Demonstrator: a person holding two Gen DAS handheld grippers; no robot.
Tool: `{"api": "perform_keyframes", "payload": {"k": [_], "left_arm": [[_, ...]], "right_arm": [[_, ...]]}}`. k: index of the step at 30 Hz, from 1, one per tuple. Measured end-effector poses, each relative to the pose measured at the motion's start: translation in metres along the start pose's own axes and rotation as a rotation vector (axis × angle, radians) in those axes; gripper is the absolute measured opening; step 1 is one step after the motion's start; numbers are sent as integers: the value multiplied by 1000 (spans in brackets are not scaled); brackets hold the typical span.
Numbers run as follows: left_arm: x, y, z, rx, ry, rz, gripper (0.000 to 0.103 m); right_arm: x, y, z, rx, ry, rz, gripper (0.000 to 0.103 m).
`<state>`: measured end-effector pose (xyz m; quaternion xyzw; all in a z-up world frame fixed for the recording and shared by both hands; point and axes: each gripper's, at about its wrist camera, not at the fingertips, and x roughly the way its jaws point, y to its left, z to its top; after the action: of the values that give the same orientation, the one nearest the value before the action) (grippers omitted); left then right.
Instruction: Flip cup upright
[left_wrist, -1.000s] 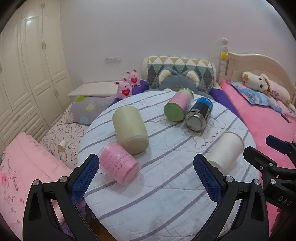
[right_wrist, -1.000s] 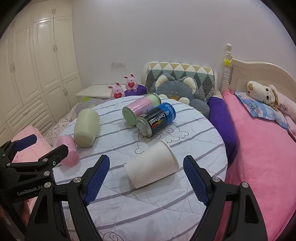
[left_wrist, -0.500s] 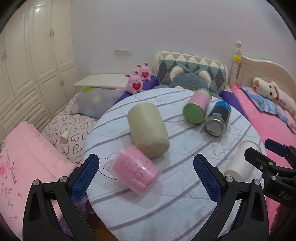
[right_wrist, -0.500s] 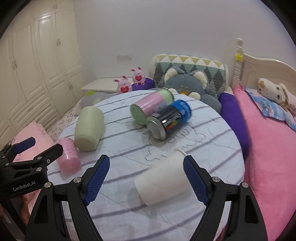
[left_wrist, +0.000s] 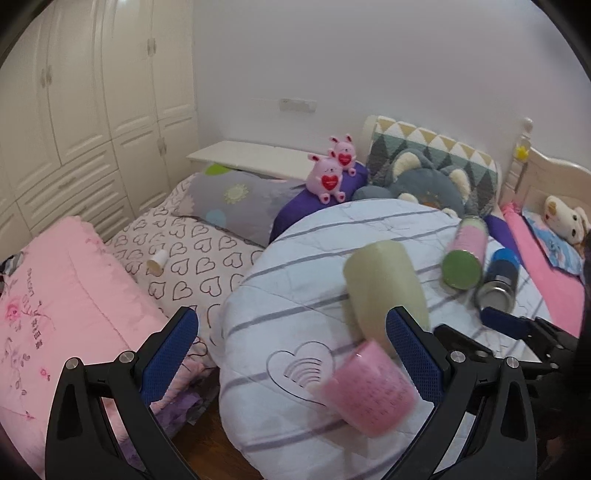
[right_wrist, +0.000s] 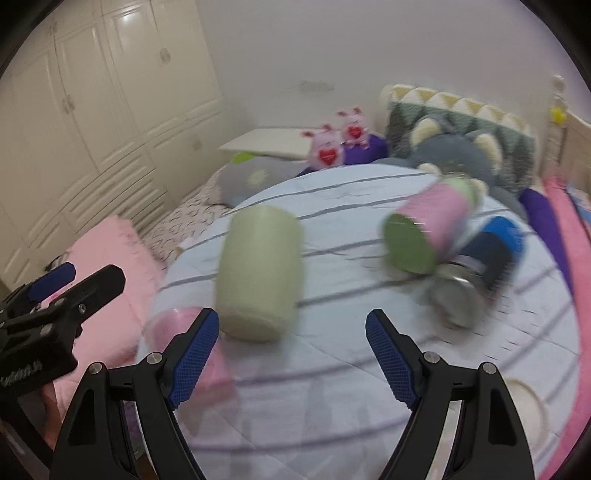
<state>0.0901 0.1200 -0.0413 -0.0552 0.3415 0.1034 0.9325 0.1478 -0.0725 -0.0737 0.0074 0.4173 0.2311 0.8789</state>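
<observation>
Several cups lie on their sides on a round table with a striped cloth (left_wrist: 295, 295). A pale green cup (left_wrist: 384, 288) lies in the middle; it also shows in the right wrist view (right_wrist: 258, 273). A pink cup (left_wrist: 369, 395) lies near the front edge, just inside my left gripper's right finger; it is blurred behind my right gripper's left finger (right_wrist: 177, 325). A white cup (right_wrist: 524, 402) shows only partly at lower right. My left gripper (left_wrist: 291, 347) is open and empty. My right gripper (right_wrist: 291, 350) is open and empty, in front of the green cup.
A pink-and-green can (left_wrist: 463, 254) and a blue can (left_wrist: 498, 280) lie at the table's right. Beds with pink and heart-print bedding (left_wrist: 184, 258) surround the table. Plush toys (left_wrist: 332, 173) and pillows sit behind. White wardrobes (left_wrist: 92, 92) line the left wall.
Both grippers have swung left. The pink cup now sits by my left gripper's right finger, and the white cup has slid to the lower right edge of the right wrist view.
</observation>
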Motion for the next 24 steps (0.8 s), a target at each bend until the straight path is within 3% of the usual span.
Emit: {"api": "perform_keyframes", "payload": {"k": [13,19,24], "left_arm": [[25,10,4,-13,43,-23,103],[37,6,5,-37,80,-70,103],[40,2,5,-38,86,-53,103]], "right_arm": [[50,10,13,37,85,41,83],[62,1,13,102,118,135,83],[72,-1,12,133,153,201,83]]}}
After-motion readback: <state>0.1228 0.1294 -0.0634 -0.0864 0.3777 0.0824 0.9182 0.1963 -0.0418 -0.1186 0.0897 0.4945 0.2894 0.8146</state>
